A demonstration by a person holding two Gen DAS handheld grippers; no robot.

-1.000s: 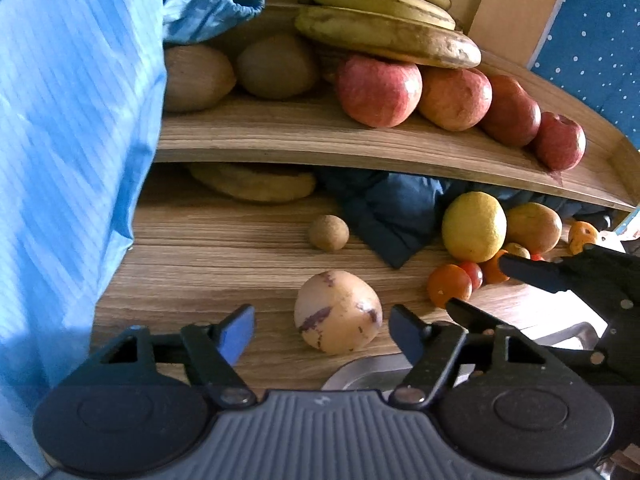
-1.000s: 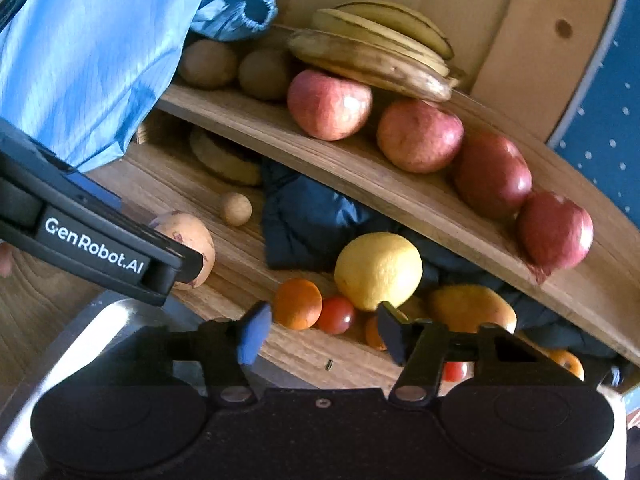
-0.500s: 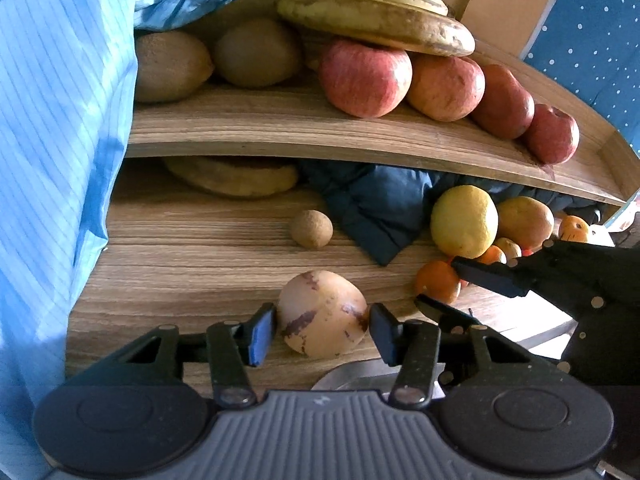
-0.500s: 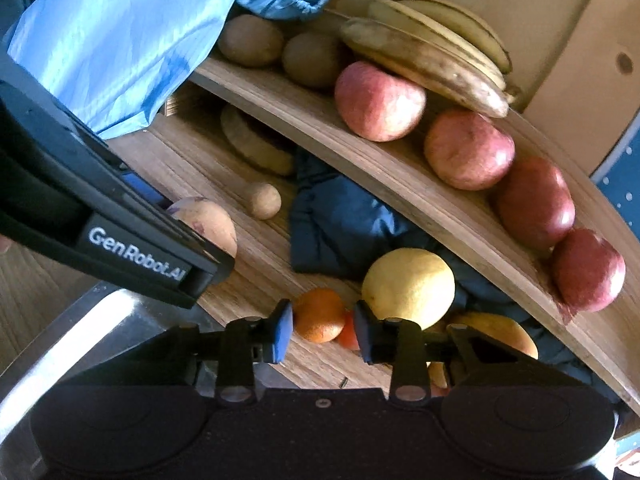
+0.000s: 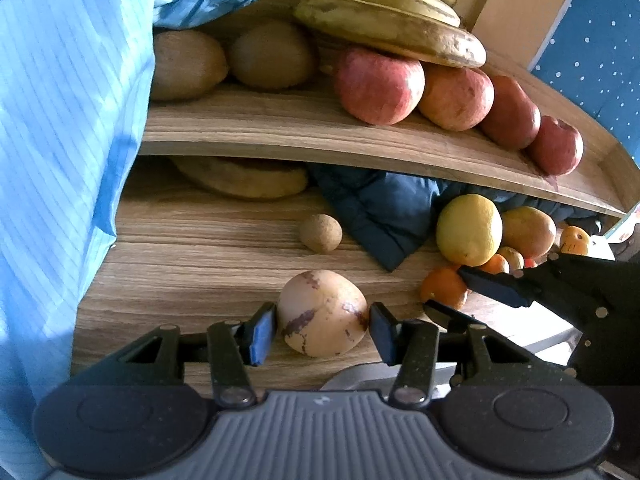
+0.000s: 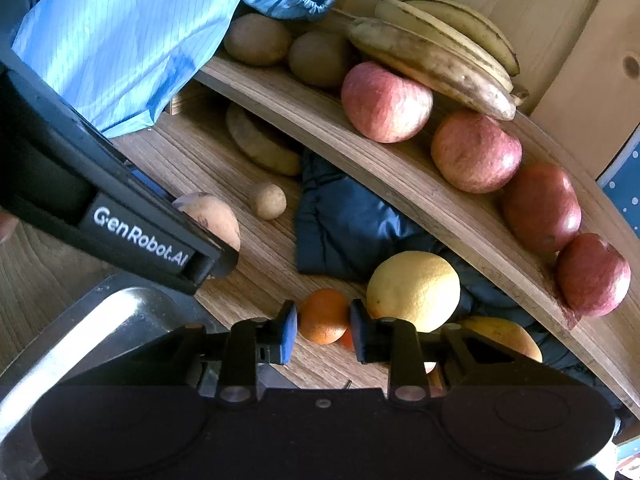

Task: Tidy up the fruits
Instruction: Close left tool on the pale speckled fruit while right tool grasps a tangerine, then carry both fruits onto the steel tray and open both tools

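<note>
Here, a pale yellow fruit with brown blotches (image 5: 322,312) is sitting on the lower wooden board (image 5: 192,256) near its front edge, and the left gripper (image 5: 323,334) is clamping it, both pads pressing its sides. Further right along that edge, the right gripper (image 6: 323,332) is pinching a small orange (image 6: 323,315) between its closed fingers. A large lemon (image 6: 413,290) is lying just beside the orange, against a dark blue cloth (image 6: 352,232). A small round brown fruit (image 5: 320,233) is resting further back. On the upper shelf (image 5: 280,136), red apples (image 5: 378,86) are lying under bananas (image 5: 388,26).
</note>
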